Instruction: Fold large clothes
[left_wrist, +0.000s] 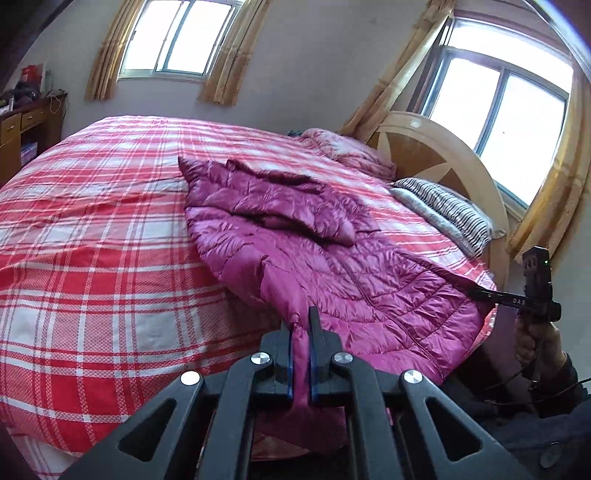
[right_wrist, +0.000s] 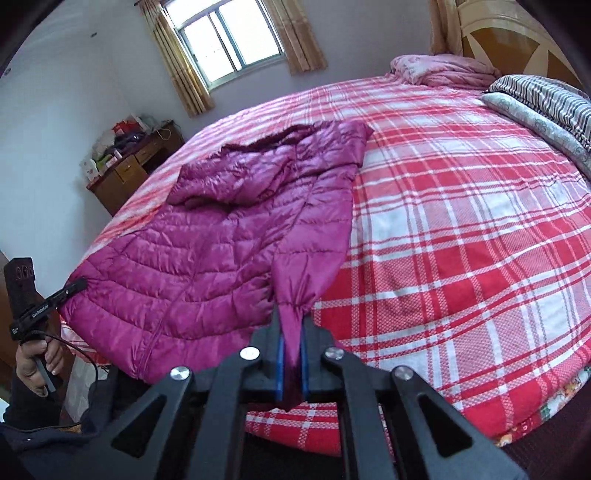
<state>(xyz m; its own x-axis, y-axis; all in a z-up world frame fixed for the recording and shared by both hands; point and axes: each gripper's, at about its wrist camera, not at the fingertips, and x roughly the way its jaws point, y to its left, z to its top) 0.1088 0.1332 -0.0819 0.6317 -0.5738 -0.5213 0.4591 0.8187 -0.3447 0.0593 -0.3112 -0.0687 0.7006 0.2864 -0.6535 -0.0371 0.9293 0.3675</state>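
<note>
Left gripper (left_wrist: 303, 354) fills the foreground of the left wrist view; jaws closed on a pinch of magenta fabric, blue pads (left_wrist: 290, 365) pressed against it on both sides; the fabric is a corner of the coat's hem. Right gripper (right_wrist: 290, 354) likewise; jaws clamped on a narrow bunched strip of the same fabric, which runs up between the fingers and gathers just beyond the tips.

Coat (left_wrist: 332, 254): quilted, shiny magenta, long; lies flat on the bed (left_wrist: 92, 240), hem toward the near edge, collar end farther in; one sleeve folded across the upper body. Hem lifted slightly at the two gripped points; rest of the coat rests on the red and white plaid cover.

Each view shows the other gripper at the hem's far corner, with a hand (right_wrist: 37, 362) around its handle.

Pillows (left_wrist: 443, 214) stacked by the wooden headboard (left_wrist: 436, 155); pink bedding (right_wrist: 439, 70) bunched beside them. Dresser (right_wrist: 129, 173) against the wall; two curtained windows.
</note>
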